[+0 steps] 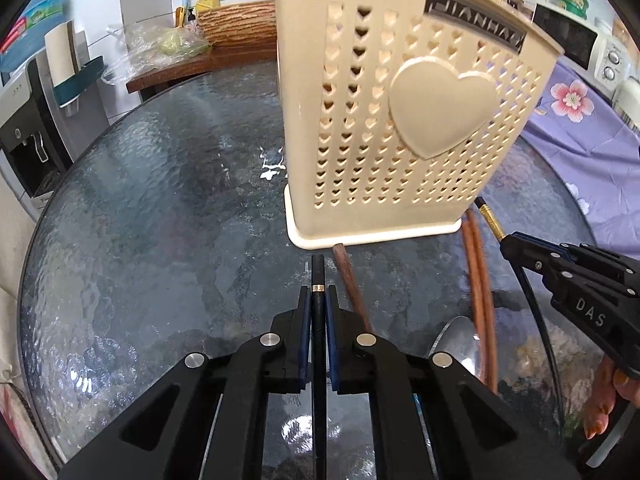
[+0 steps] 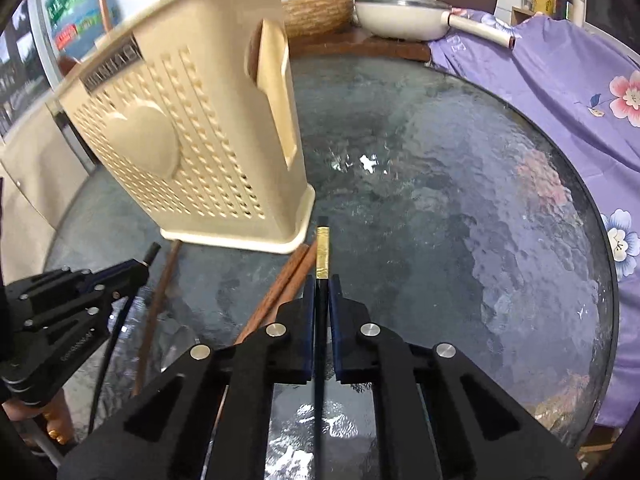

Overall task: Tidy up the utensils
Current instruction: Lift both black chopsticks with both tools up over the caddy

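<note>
Left wrist — clamped black chopstick (image 1: 319, 276)

Utensil holder (image 1: 404, 120) top cut off by the frame edge, its contents hidden; spoon (image 1: 456, 340) largely behind the left tool (image 1: 319, 300).

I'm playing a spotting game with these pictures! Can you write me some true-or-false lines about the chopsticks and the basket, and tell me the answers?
1. The left gripper is shut on a black chopstick. True.
2. The right gripper is open with nothing in it. False: it is shut on a black chopstick with a gold end.
3. The cream basket has a big heart on its side. True.
4. The basket lies flat on its side. False: it stands upright on the glass table.
5. Brown chopsticks lie on the table near the basket. True.
</note>
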Action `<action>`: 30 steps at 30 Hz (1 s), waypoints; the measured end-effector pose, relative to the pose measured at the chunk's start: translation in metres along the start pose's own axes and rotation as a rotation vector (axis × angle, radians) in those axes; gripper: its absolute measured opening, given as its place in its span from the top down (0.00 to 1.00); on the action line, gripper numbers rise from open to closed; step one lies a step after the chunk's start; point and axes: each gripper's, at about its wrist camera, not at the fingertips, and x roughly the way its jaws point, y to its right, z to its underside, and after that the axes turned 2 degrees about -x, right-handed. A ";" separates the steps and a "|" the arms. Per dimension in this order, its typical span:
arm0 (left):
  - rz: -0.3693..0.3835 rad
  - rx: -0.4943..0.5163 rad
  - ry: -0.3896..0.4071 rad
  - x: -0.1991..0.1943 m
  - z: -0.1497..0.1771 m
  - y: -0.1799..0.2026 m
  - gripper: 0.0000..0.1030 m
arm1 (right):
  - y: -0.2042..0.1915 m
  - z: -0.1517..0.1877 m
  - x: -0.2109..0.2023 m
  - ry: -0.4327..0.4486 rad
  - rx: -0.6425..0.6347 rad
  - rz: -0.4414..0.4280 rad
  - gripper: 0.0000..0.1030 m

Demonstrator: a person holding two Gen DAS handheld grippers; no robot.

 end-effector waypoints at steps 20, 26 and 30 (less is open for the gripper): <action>0.114 -0.020 0.188 -0.090 -0.011 0.001 0.93 | -0.010 -0.009 -0.102 0.259 0.014 -0.196 0.93; 0.135 -0.013 0.241 -0.115 -0.012 0.001 0.93 | -0.016 -0.009 -0.124 0.300 -0.003 -0.223 0.93; 0.138 -0.005 0.281 -0.131 -0.010 0.003 0.93 | -0.021 -0.010 -0.139 0.334 -0.023 -0.231 0.93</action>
